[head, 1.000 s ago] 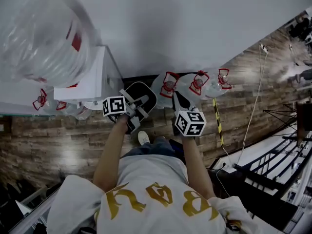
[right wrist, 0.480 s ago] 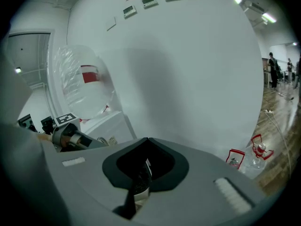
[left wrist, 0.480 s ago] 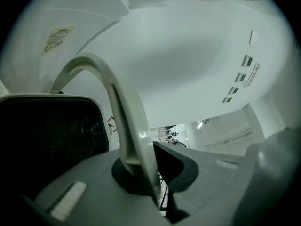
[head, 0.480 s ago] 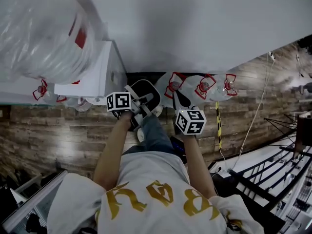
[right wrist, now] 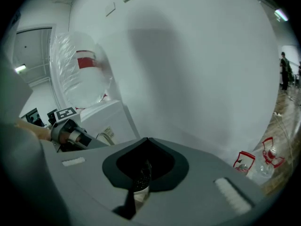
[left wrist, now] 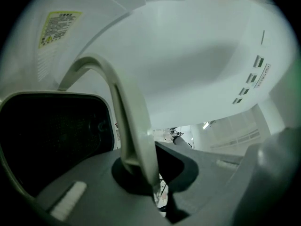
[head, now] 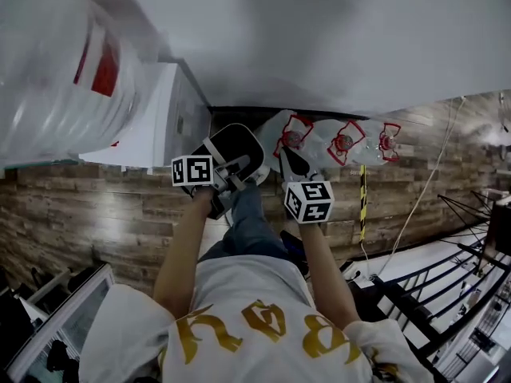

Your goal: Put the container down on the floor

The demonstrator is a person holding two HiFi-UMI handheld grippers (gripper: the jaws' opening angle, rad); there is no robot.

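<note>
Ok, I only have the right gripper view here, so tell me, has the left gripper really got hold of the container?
Observer: Yes. In the left gripper view, the left gripper has its fingers shut on the container's pale arched handle.
Operator: Is it down on the floor?
Observer: Not yet, it seems. In the head view the container hangs at gripper height, above the wooden floor.
Operator: What's near the landing spot?
Observer: A yellow-black striped strip runs out across the floor from the row of bottles, to the container's right.
</note>
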